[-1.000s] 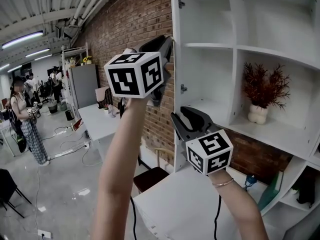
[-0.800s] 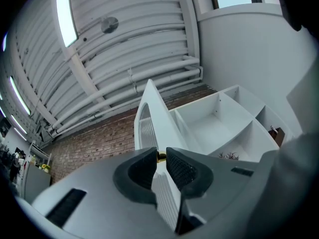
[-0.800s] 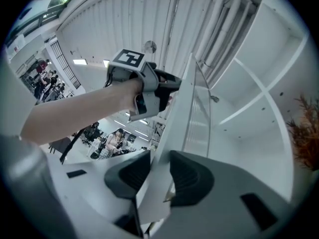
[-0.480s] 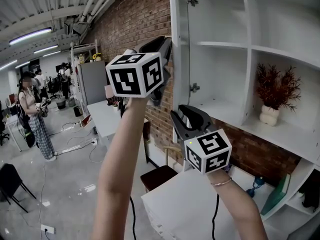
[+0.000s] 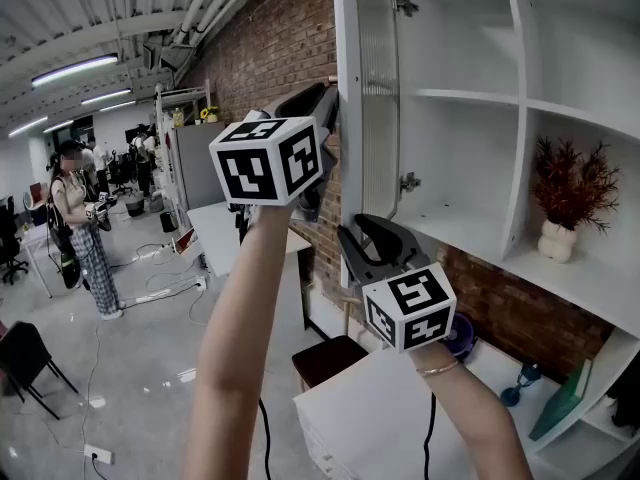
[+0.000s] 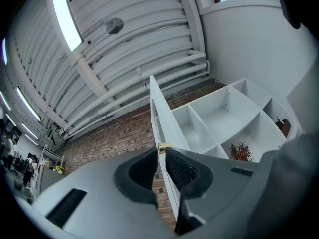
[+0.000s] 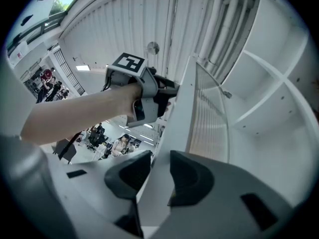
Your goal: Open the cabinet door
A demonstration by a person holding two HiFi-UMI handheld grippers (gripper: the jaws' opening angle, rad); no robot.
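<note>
I see left claw (image 6: 161,153) closing, pinching the brass knob (image 6: 162,146) on the cabinet door (image 5: 349,138), near edge. Right claw (image 7: 159,159) pinches that edge lower down. Door stands ajar, left of the shelves (image 5: 470,98).

The cabinet door (image 5: 365,98) is framed in white, its pale panel ribbed with fine vertical lines. A brass-coloured knob (image 6: 162,147) is set on its edge. The cabinet (image 5: 470,158) is white, and the wall (image 5: 265,48) is red-brown brick. A dark red plant (image 5: 565,173) is held in a cream pot (image 5: 556,240). The right claw (image 7: 153,176) is grey with black pads (image 7: 187,176), and its cube (image 5: 408,306) is patterned in black squares on white.
</note>
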